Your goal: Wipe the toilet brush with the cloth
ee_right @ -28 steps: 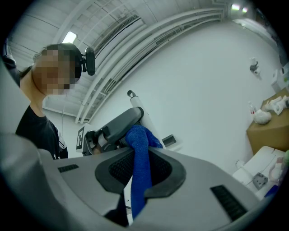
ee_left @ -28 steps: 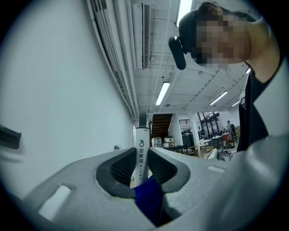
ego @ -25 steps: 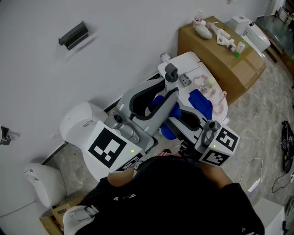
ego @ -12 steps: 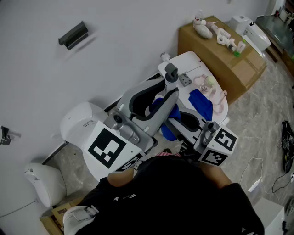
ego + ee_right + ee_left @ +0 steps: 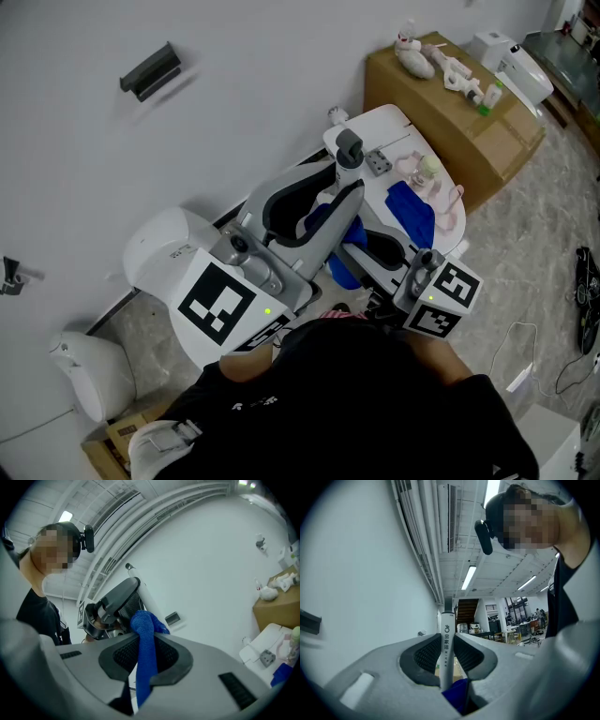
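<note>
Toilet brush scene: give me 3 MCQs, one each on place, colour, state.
1. The toilet brush handle sits:
A) in the right claw
B) in the left claw
C) in neither claw
2. The cloth is:
A) white
B) pink
C) blue
3. The right claw is:
A) open and empty
B) shut on the cloth
C) shut on the toilet brush
Key: 1 B, the left gripper view shows the white handle pinched between the pads. 2 C, it shows blue in the right gripper view. 3 B, the pads press on the cloth from both sides.
</note>
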`<state>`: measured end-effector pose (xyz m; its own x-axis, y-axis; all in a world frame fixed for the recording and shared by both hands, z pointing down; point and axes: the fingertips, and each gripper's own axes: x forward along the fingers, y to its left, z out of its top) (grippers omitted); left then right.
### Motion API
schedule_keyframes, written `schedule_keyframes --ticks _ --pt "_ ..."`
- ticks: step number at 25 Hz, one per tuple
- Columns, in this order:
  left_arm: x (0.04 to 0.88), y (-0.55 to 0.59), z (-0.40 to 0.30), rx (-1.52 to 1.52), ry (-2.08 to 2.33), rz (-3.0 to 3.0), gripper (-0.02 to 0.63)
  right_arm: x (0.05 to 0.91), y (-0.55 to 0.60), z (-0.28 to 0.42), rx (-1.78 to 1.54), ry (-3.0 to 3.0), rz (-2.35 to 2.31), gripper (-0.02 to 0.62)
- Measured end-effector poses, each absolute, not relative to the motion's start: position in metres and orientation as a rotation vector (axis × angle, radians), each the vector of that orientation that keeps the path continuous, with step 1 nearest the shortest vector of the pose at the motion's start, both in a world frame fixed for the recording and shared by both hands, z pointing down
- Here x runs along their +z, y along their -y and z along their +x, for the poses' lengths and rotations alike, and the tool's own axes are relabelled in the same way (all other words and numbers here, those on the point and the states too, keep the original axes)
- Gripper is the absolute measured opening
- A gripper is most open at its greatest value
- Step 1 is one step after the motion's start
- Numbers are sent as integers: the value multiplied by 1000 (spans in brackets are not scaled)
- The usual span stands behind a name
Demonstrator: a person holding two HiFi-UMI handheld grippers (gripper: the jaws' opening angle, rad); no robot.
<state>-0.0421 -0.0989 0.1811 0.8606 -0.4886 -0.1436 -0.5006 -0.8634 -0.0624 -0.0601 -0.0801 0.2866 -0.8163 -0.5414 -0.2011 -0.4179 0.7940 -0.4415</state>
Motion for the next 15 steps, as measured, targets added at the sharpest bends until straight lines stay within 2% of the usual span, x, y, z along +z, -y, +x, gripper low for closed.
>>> schedule_keyframes --ticks 15 --pt "177 98 -39 204 -770 -2932 91 297 82 -58 -564 -2690 -758 63"
